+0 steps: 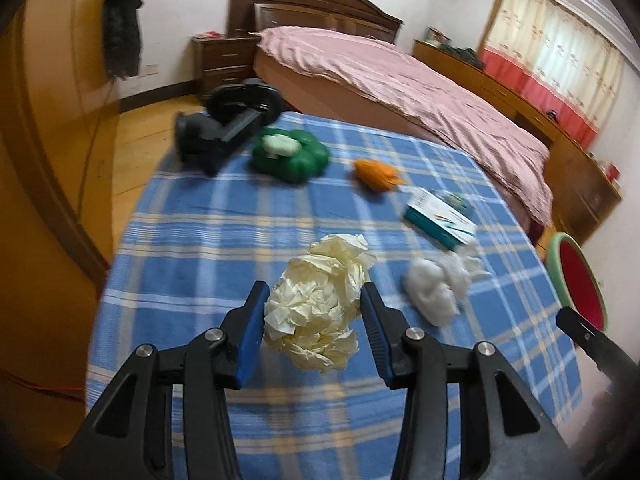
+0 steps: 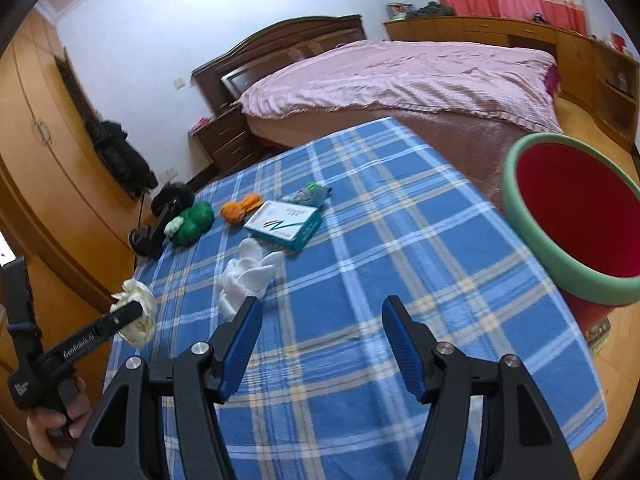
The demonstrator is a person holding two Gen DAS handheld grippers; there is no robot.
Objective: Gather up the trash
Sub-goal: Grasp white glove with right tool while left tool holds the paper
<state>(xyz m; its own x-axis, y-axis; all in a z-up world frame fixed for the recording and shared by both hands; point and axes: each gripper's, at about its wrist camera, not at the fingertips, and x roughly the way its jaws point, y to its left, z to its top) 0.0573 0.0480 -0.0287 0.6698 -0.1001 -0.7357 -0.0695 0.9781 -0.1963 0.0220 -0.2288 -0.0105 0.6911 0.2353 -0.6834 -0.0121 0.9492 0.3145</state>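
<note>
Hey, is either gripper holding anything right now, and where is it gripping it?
The left gripper pinches the crumpled cream paper ball across its middle, lifted off the blue plaid cloth. The right gripper is open and holds nothing.

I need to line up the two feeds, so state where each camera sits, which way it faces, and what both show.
Left wrist: on the left gripper, looking across the plaid table toward the bed; its fingers clamp the cream paper wad.
Right wrist: on the right gripper, open over bare cloth, facing the bed, red bin at right; the person's left hand shows.
Shared: wad, white tissue, teal box, bin.
</note>
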